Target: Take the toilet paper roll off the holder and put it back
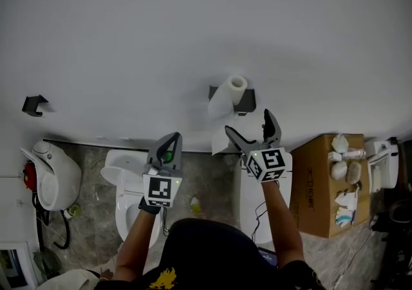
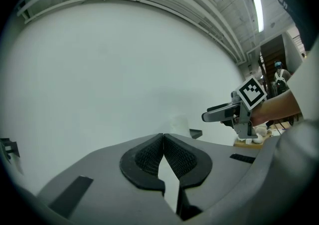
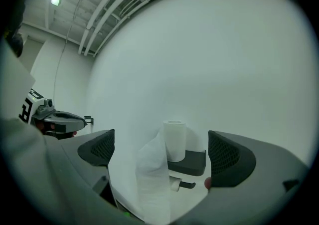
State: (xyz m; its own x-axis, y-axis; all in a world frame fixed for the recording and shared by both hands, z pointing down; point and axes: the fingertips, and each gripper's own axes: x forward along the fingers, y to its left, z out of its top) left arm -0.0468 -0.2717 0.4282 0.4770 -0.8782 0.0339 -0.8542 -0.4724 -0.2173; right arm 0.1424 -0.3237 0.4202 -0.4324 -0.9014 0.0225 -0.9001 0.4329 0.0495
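A white toilet paper roll (image 1: 236, 84) stands upright on top of a dark wall holder (image 1: 245, 101), with a long paper tail (image 1: 221, 106) hanging down the wall. In the right gripper view the roll (image 3: 174, 140) rests on the holder's shelf (image 3: 193, 162), and a small bar (image 3: 187, 185) sticks out below it. My right gripper (image 1: 250, 124) is open just below the holder, apart from the roll, with nothing between its fingers. My left gripper (image 1: 168, 147) is shut and empty, further left and away from the holder; in its own view the pads (image 2: 149, 156) meet.
A white toilet (image 1: 132, 192) stands below the left gripper and another white fixture (image 1: 55, 176) at far left. A cardboard box (image 1: 320, 182) with white items sits at the right. A small dark bracket (image 1: 33, 105) is on the wall at left.
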